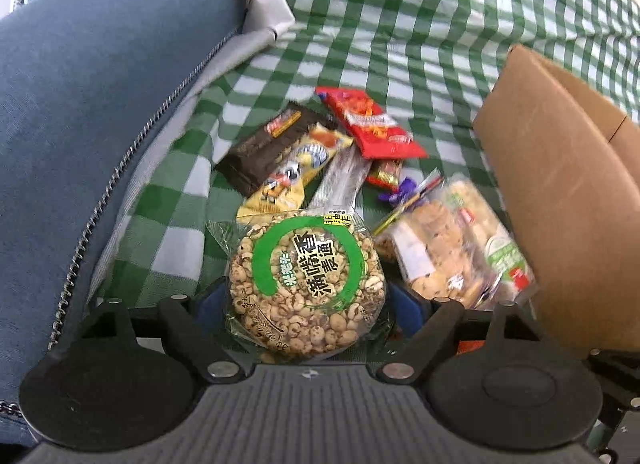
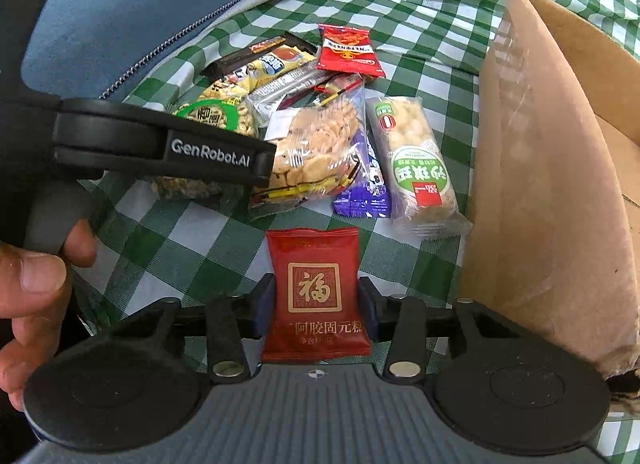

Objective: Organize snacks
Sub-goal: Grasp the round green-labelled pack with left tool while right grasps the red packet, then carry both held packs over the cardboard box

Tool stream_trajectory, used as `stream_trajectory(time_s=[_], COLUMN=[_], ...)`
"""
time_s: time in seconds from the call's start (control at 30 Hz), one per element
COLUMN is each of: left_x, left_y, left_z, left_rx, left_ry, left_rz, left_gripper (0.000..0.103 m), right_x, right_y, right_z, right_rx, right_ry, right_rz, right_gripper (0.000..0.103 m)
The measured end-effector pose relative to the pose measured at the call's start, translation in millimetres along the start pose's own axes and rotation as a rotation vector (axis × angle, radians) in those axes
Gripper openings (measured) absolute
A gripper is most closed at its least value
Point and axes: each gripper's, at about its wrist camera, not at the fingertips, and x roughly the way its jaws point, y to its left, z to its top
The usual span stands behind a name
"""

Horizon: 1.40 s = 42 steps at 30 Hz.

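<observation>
My left gripper (image 1: pixel 307 300) is shut on a round puffed-grain cake (image 1: pixel 306 284) in a clear wrapper with a green ring label. It holds the cake just above the snack pile. My right gripper (image 2: pixel 317 300) is shut on a dark red packet (image 2: pixel 316 296) with a gold square emblem, held over the checked cloth. The pile beyond holds a red packet (image 2: pixel 347 51), a cookie pack (image 2: pixel 316 155), a green-labelled bar (image 2: pixel 418 167), a purple packet (image 2: pixel 366 191), a yellow packet (image 1: pixel 294 173) and a dark brown packet (image 1: pixel 264 143). The left gripper's body (image 2: pixel 168 147) crosses the right wrist view.
An open cardboard box (image 2: pixel 552 167) stands at the right, also in the left wrist view (image 1: pixel 560 191). A blue zipped bag (image 1: pixel 100 111) lies at the left. A green-and-white checked cloth (image 2: pixel 420 3) covers the surface. A hand (image 2: pixel 28 288) shows at the lower left.
</observation>
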Motion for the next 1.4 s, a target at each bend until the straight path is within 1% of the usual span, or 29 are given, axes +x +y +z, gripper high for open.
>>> stream_trajectory(time_s=[0.13,0.3,0.5,0.73,0.87,0.97,1.07,1.1,1.17,1.2,1.27,1.3,1.4], left_x=[-13.6,-30.0,-57.0,-88.9,-109.9,-120.8,-127.6,-128.8,-129.7,-129.4,-127.7,-127.4,-126.9], left_y=[2.8,4.5,-1.0,-3.3,-19.4,-36.5,-53.4,-58.4,-68.9,-73.8,-83.9,-87.6,-104.9], left_z=[3.1,8.9,18.8,33.9,39.4,39.8,38.5,37.4,35.7,35.2,33.4,31.6,28.8], left_rx=[-0.022,-0.053,-0.087,-0.149,-0.118,-0.071,-0.028,-0.016,0.003,0.011,0.029,0.038,0.071], left_ry=[-0.046,-0.084,-0.131,-0.176,-0.217,-0.241,-0.26,-0.265,-0.274,-0.278,-0.284,-0.285,-0.299], left_rz=[-0.019,-0.053,-0.099,-0.144,-0.179,-0.204,-0.224,-0.227,-0.236,-0.243,-0.261,-0.269,-0.293], left_gripper=[0.086,0.086,0.086,0.086,0.086,0.086,0.086,0.086,0.086,0.086,0.086,0.086,0.086], right_x=[-9.2,-26.0,-59.6,-105.2,-133.6,-153.8,-165.3,-165.7,-159.7,-155.4,-150.0,-151.5,-160.1], right_y=[1.3,4.7,10.7,-4.3,-27.1,-53.6,-86.2,-98.9,-121.8,-133.4,-152.9,-158.9,-168.3], right_z=[2.0,3.5,6.1,16.9,24.8,27.5,22.2,18.2,7.6,1.0,-8.0,-11.1,-20.9], right_rx=[-0.003,-0.022,-0.094,-0.118,-0.108,-0.11,-0.099,-0.088,-0.044,-0.001,0.086,0.112,0.122], right_ry=[-0.052,-0.112,-0.212,-0.309,-0.371,-0.446,-0.519,-0.532,-0.533,-0.523,-0.478,-0.474,-0.512], right_rz=[0.0,-0.014,-0.042,-0.067,-0.09,-0.131,-0.192,-0.226,-0.297,-0.312,-0.306,-0.312,-0.33], right_gripper=[0.044,0.044,0.044,0.044,0.044,0.044,0.044,0.044,0.044,0.044,0.044,0.044,0.044])
